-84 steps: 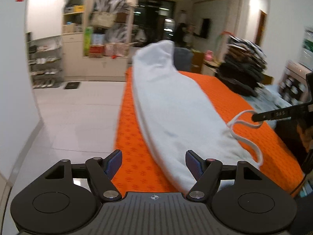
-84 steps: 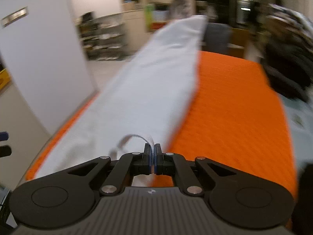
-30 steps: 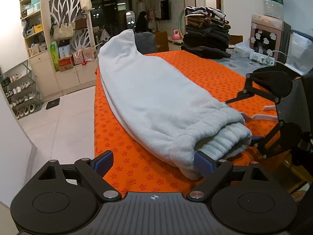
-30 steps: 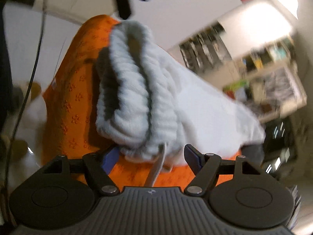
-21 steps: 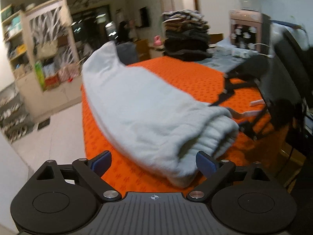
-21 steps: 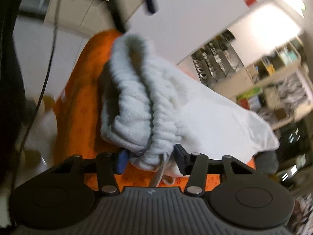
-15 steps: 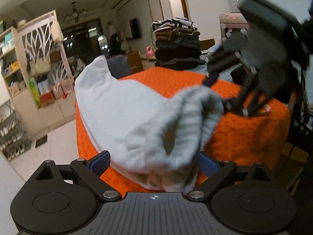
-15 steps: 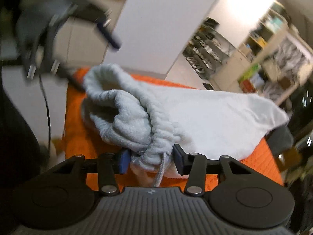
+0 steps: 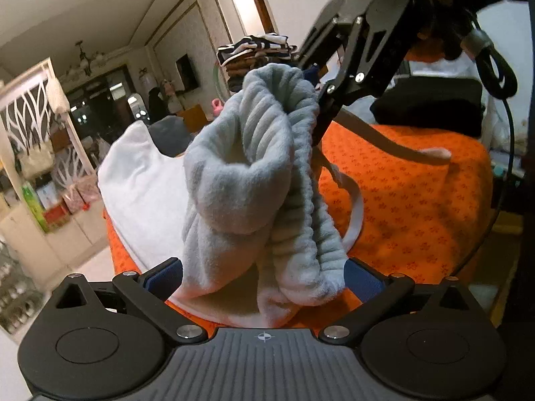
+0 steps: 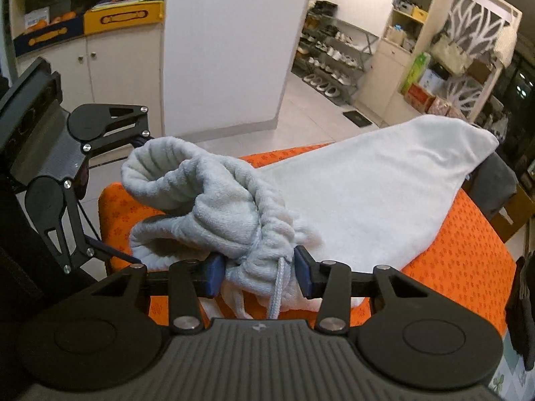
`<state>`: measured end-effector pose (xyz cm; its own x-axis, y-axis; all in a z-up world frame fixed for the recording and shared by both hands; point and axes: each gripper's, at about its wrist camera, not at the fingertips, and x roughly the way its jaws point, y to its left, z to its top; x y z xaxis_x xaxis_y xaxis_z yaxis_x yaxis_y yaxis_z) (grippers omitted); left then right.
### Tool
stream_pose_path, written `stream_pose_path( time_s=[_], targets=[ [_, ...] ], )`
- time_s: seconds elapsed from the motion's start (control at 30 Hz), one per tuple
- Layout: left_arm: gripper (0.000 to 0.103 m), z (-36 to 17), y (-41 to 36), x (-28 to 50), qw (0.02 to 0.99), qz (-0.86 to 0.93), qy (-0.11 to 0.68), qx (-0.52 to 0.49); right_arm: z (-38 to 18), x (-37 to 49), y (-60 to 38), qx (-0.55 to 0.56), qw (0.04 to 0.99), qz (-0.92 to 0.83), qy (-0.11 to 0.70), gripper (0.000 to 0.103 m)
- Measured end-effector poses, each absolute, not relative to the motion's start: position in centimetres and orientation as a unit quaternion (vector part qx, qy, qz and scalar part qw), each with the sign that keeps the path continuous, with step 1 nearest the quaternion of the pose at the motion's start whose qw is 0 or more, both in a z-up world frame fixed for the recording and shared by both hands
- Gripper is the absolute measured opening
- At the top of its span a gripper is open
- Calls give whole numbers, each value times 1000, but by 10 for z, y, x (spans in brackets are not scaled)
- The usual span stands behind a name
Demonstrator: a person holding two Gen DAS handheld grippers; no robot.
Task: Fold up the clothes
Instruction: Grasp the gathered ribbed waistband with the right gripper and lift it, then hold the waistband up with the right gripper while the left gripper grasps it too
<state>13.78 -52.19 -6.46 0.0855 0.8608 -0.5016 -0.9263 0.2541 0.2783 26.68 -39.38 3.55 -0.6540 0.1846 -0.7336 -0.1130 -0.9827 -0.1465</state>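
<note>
- Trousers [image 10: 351,180] of pale grey fleece lie along the orange surface [image 10: 468,254]; the far leg end reaches the far edge, and the ribbed waistband [image 9: 277,153] is lifted off the cloth at the near end.
- The right gripper [image 10: 256,269] is closed on the bunched waistband: both blue pads press into the gathered fleece, and the jaws stand about half apart because the bundle is thick.
- A white drawstring [image 10: 276,295] hangs down from the bundle between these pads.
- In the left wrist view the right gripper comes in from the top right and holds the top of the raised waistband.
- The left gripper [image 9: 264,275] is wide open. Its jaws have just been opening further, and the low part of the waistband hangs between the pads; the right pad seems just beside the fleece, but I see no pressing.
- A loop of the drawstring [image 9: 354,207] lies on the orange cloth beside the waistband.
- A pile of folded clothes [image 9: 257,53] stands far behind, and a shoe rack [image 10: 331,63] stands by the far wall.
</note>
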Motion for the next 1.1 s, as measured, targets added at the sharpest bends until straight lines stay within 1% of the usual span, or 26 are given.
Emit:
stream_pose_path(
  time_s=[0.23,0.4,0.6,0.73,0.87,1.0,1.07,1.1],
  targets=[
    [103,-67,-523,121,751,600,270,-52,37,258,-383,-410,114,905,12,49],
    [103,-73,-525,124,758,599,257,-33,34,258,-380,-417,125,900,25,49],
    [103,-88,-526,122,733,604,311,23,36,263,-365,-408,139,900,59,49],
    [103,-93,-511,127,722,610,322,51,35,264,-353,-399,140,903,81,49],
    [103,-98,-496,139,718,608,330,78,34,266,-350,-395,140,904,85,49],
    [103,-86,-495,141,709,610,335,110,34,270,-353,-395,133,906,70,49],
    [101,-72,-501,135,714,614,317,111,34,278,-354,-395,128,907,63,50],
    [95,-64,-504,131,719,614,307,108,34,282,-354,-396,125,908,62,50]
  ],
)
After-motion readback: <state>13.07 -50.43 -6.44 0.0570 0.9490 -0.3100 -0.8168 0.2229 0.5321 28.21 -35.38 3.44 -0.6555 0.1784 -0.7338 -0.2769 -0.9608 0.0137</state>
